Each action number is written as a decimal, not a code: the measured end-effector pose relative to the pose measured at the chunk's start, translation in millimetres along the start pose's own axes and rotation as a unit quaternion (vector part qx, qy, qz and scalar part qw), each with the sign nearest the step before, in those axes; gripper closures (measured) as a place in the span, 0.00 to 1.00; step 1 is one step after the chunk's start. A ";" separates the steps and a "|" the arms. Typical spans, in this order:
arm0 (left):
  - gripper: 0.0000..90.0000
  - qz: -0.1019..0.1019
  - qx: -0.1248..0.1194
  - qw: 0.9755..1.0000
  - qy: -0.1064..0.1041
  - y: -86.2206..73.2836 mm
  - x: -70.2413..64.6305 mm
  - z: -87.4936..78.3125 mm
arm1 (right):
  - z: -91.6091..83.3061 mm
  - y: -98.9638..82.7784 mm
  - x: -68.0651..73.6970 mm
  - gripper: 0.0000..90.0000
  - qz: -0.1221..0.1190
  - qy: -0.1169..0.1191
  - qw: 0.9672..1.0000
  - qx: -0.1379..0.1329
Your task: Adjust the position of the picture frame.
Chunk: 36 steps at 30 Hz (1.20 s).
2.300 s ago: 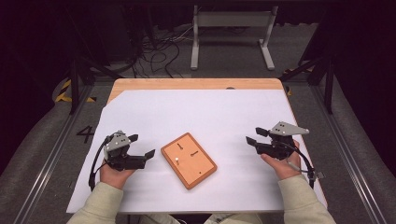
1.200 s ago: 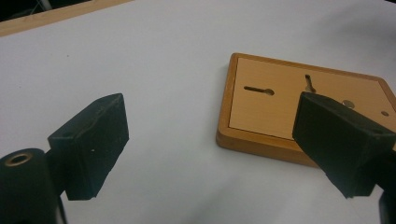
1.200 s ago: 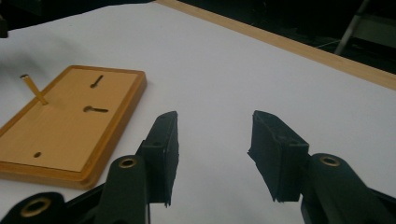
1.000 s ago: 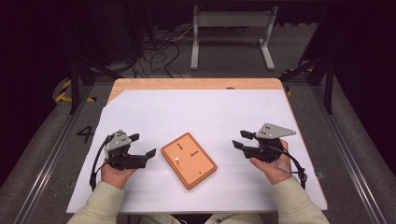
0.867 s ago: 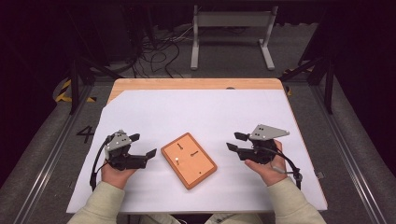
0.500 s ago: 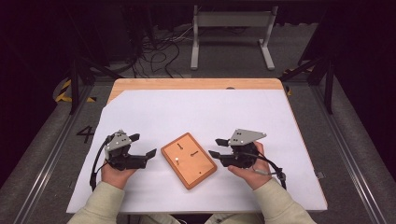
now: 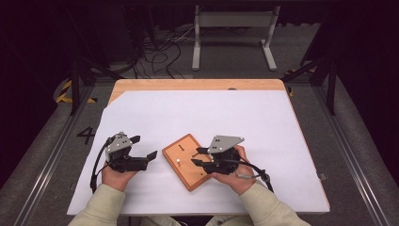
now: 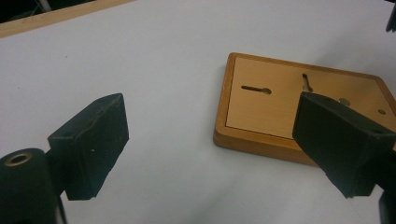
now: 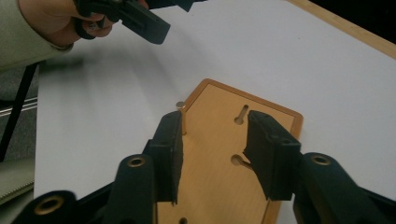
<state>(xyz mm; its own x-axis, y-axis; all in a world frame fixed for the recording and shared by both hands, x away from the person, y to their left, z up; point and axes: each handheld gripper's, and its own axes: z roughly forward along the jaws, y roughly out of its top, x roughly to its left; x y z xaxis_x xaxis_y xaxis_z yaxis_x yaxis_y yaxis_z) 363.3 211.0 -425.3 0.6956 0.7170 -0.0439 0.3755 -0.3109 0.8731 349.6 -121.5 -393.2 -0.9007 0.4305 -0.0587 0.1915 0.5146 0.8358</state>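
Here, a flat orange wooden board with keyhole slots; right claw part-open, closing, empty above it.

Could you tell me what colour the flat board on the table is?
Orange-brown wooden board, clearest in the left gripper view.

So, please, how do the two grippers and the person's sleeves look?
Both the left gripper and the right gripper are black, with blocky, flat-faced jaws and brass-coloured pivot holes. Each carries a grey three-cornered plate on top and trails a black cable. The person wears pale beige long sleeves.
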 end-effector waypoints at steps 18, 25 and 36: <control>0.13 0.000 0.003 1.000 0.004 -1.3 1.0 -1.0 | 44.1 -8.4 27.0 1.00 -0.020 0.076 0.994 0.081; 0.13 -0.001 0.003 1.000 0.002 -1.2 1.4 -0.6 | 57.2 -13.3 42.4 1.00 -0.018 0.113 0.988 0.107; 0.13 -0.002 0.001 1.000 0.001 -1.2 1.2 -0.5 | 70.0 -17.5 59.9 1.00 -0.052 0.105 0.982 0.150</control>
<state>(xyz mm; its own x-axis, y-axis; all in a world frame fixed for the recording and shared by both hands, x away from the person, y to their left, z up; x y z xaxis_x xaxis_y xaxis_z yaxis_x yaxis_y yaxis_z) 363.4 212.5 -426.2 0.6926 0.7198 -0.0465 0.3792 -0.3085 0.8723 319.6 -52.8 -449.6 -0.9759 0.2184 0.0047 0.1723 0.7564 0.6310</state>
